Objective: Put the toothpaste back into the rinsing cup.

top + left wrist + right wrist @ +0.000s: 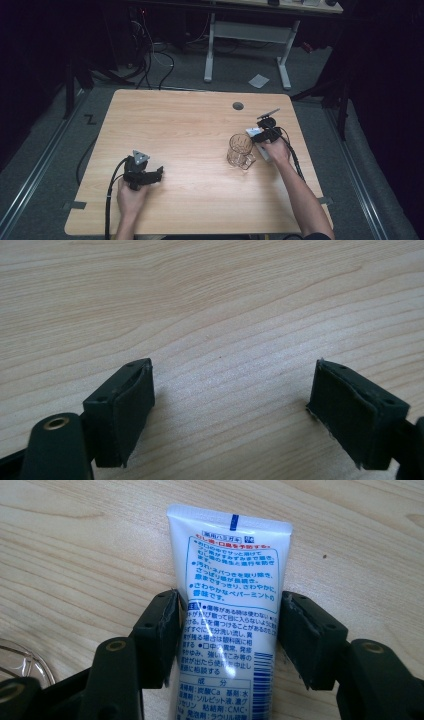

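Here, the right gripper (227, 635) straddles a white printed plastic toothpaste tube (227, 595) lying on the wooden table (190, 130), jaws at its edges, tube at three o'clock of the clear glass mug (240, 150). The left gripper (230, 405) rests at seven o'clock, jaws wide apart.

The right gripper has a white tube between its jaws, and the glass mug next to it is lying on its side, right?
Not quite. The glass mug stands upright on the table, open end up, as the high view shows. The rest holds: the right gripper has the white tube between its jaws, and the mug is right beside it.
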{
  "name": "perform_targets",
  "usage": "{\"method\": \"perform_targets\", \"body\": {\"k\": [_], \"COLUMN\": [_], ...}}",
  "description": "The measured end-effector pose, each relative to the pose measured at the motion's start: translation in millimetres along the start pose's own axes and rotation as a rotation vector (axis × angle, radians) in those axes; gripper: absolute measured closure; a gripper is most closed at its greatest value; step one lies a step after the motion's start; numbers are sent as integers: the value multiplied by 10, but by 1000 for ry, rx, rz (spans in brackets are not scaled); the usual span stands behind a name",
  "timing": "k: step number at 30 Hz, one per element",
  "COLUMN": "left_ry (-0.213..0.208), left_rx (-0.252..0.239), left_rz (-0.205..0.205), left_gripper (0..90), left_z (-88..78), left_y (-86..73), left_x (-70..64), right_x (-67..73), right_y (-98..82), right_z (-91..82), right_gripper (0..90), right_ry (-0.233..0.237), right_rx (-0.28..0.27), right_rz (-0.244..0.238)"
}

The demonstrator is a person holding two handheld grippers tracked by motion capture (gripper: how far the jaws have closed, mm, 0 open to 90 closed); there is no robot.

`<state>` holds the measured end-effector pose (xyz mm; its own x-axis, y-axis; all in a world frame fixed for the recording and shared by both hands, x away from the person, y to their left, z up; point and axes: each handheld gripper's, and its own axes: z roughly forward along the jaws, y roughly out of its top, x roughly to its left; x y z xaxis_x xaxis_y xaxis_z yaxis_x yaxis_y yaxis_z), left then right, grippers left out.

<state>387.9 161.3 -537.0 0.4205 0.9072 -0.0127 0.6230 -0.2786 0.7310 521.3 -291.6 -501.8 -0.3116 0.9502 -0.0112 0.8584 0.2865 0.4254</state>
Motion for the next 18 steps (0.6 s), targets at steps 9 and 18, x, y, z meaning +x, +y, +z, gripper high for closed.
{"method": "perform_targets", "body": {"k": [9, 18], "left_ry": [-2, -5], "left_rx": [0, -3], "left_rz": [-1, 0], "left_gripper": [187, 190], "left_z": [-3, -2], "left_y": [-2, -3], "left_x": [1, -3], "right_x": [6, 37], "right_y": [2, 28], "right_z": [-11, -51], "right_gripper": [482, 604], "right_ry": [1, -5], "right_rx": [10, 25], "right_rz": [-10, -23]}}
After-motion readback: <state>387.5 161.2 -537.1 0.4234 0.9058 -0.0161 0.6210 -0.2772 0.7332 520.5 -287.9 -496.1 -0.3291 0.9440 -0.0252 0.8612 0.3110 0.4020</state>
